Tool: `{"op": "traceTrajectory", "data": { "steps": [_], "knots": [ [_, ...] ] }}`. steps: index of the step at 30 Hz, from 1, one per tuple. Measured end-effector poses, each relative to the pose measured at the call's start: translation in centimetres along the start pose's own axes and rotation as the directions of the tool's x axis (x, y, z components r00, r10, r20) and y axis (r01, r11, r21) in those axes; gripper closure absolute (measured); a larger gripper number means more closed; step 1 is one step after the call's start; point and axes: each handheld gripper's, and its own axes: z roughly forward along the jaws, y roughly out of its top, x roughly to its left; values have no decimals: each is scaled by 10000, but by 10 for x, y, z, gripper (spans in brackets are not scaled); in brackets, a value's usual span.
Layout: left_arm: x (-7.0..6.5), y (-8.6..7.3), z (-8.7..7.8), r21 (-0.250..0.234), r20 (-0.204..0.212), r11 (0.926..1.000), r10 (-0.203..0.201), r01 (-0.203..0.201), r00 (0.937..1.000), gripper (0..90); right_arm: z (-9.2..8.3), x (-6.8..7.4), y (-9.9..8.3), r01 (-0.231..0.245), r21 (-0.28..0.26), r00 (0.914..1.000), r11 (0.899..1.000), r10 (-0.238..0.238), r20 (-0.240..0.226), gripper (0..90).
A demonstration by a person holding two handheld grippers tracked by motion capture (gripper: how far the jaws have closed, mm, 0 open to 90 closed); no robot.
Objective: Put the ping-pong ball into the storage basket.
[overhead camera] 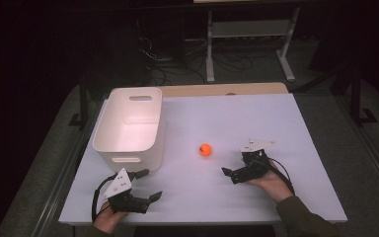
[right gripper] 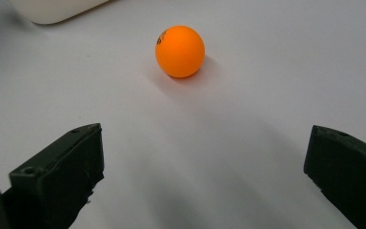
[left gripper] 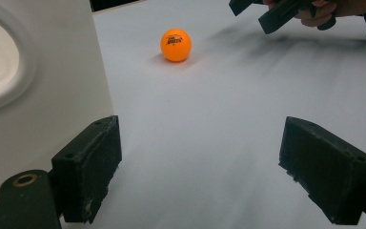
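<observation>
An orange ball point(overhead camera: 205, 149) rests on the white table point(overhead camera: 256, 118), right of a white bin point(overhead camera: 128, 123). My right gripper point(overhead camera: 235, 163) is open, a short way right of the ball and pointed at it. In the right gripper view the ball point(right gripper: 179, 51) lies ahead of the wide-apart jaws of that gripper point(right gripper: 205, 167), not touching them. My left gripper point(overhead camera: 149, 184) stands open near the front edge, just below the bin. In the left gripper view the ball point(left gripper: 175, 45) is farther off, past the open gripper point(left gripper: 205, 167), with the bin wall point(left gripper: 43, 95) close on the left.
The bin has handle slots and looks empty in the high view. Its corner point(right gripper: 57, 9) sits top left in the right gripper view. The other hand and gripper point(left gripper: 276, 12) appear top right in the left gripper view. Behind the table are dark floor, cables and a white frame point(overhead camera: 249, 29).
</observation>
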Motion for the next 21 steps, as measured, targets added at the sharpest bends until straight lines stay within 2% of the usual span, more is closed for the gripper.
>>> {"op": "traceTrajectory", "data": {
  "steps": [21],
  "knots": [
    [0, 0, 0, -15, 2, 10000, 16, -16, 10000, 141, 14, 3, 7, 93, -75, 9998, 9999, -94, -182, 0]
  ]
}}
